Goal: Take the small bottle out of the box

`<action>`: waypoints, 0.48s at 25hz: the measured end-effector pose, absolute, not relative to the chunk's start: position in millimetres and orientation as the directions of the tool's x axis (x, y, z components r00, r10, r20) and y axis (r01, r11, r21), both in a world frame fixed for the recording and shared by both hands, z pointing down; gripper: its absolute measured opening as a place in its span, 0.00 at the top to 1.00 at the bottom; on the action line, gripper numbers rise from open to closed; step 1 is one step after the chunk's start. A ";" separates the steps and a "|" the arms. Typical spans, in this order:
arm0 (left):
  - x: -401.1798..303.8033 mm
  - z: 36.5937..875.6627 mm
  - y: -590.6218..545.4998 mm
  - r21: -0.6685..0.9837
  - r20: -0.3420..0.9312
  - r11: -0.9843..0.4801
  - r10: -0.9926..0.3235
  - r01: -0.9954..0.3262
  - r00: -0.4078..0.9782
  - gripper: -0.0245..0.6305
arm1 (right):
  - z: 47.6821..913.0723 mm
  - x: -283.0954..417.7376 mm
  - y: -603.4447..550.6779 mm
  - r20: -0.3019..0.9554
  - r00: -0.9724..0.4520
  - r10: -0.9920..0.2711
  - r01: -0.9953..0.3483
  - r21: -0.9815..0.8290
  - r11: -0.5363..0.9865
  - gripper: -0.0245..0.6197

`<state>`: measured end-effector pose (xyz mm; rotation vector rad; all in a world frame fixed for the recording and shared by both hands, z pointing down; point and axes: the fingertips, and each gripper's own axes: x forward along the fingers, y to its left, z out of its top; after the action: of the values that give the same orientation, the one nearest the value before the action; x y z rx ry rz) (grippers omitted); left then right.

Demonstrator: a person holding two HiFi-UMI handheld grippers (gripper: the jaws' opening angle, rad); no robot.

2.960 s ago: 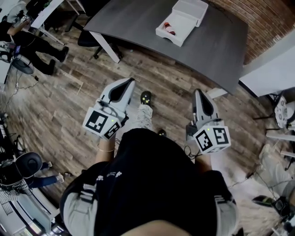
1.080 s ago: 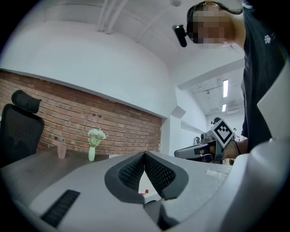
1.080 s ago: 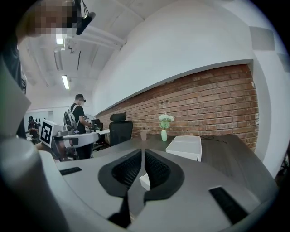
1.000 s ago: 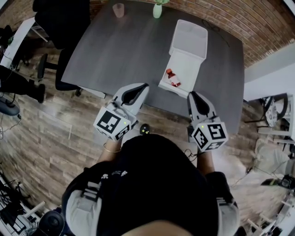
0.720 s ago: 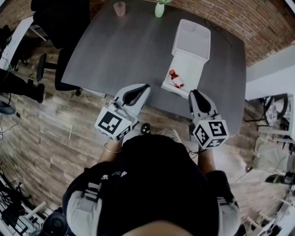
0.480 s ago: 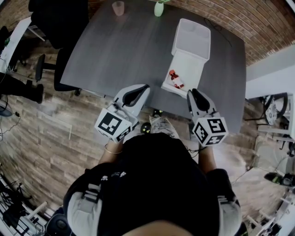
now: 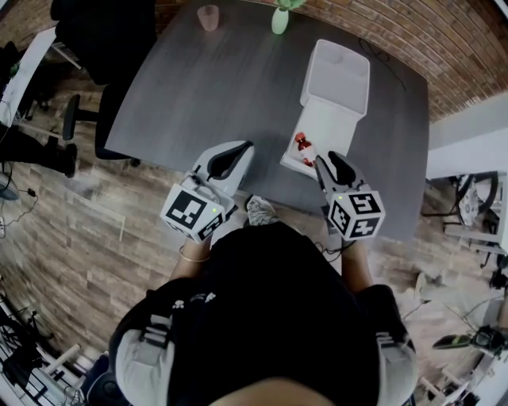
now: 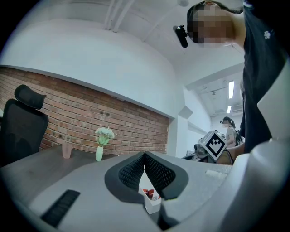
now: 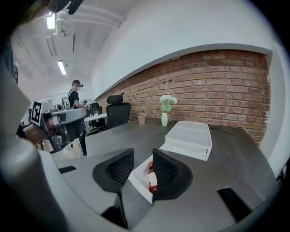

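Note:
The small bottle (image 7: 302,146), with red cap and red contents, lies in the near half of an open white box (image 7: 324,119) on the dark grey table (image 7: 222,87). My right gripper (image 7: 324,162) hovers at the box's near edge. In the right gripper view its jaws are opening, with nothing between them; the bottle (image 9: 151,177) shows beyond the gap (image 9: 142,156). My left gripper (image 7: 247,146) is shut and empty, at the table's front edge left of the box. The left gripper view (image 8: 144,155) shows the box (image 8: 153,206) and bottle (image 8: 149,194) below the jaws.
The box's raised lid (image 7: 343,73) lies behind the tray. A pink cup (image 7: 208,16) and a green vase with flowers (image 7: 280,19) stand at the table's far edge by a brick wall. A black office chair (image 7: 99,32) is at the left. A person stands far off (image 9: 74,97).
The person has stepped up to the table and both grippers have come forward to its front edge. The right gripper has reached the box's near end and its jaws have parted.

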<state>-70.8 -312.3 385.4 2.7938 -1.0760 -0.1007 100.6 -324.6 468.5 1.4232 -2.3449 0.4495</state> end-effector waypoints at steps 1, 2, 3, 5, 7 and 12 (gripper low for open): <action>-70.7 384.6 -317.4 0.161 -0.010 -0.732 -0.672 -0.662 0.741 0.96 | 475.0 100.6 -328.9 0.474 -0.426 -0.771 -0.893 -0.082 0.443 0.76; -70.8 383.7 -322.2 0.162 -0.011 -0.732 -0.672 -0.662 0.741 0.96 | 481.3 100.5 -333.2 0.491 -0.423 -0.762 -0.892 -0.078 0.445 0.76; -71.3 383.1 -326.5 0.164 -0.011 -0.732 -0.672 -0.662 0.740 0.96 | 487.5 100.2 -337.2 0.509 -0.419 -0.752 -0.891 -0.072 0.448 0.75; -74.7 384.1 -334.2 0.166 -0.007 -0.727 -0.676 -0.666 0.737 0.96 | 500.2 98.8 -344.4 0.545 -0.411 -0.731 -0.888 -0.058 0.456 0.74; -78.3 387.0 -341.4 0.171 0.000 -0.721 -0.682 -0.672 0.732 0.96 | 514.5 97.1 -351.5 0.582 -0.407 -0.704 -0.883 -0.055 0.465 0.73; -79.8 394.2 -352.9 0.187 0.011 -0.714 -0.685 -0.675 0.728 0.96 | 549.9 91.7 -365.4 0.670 -0.407 -0.621 -0.867 -0.068 0.494 0.68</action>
<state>-79.8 -352.9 394.2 2.7524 -1.0931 -0.0879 91.7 -365.4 549.9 1.2186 -2.1620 0.5533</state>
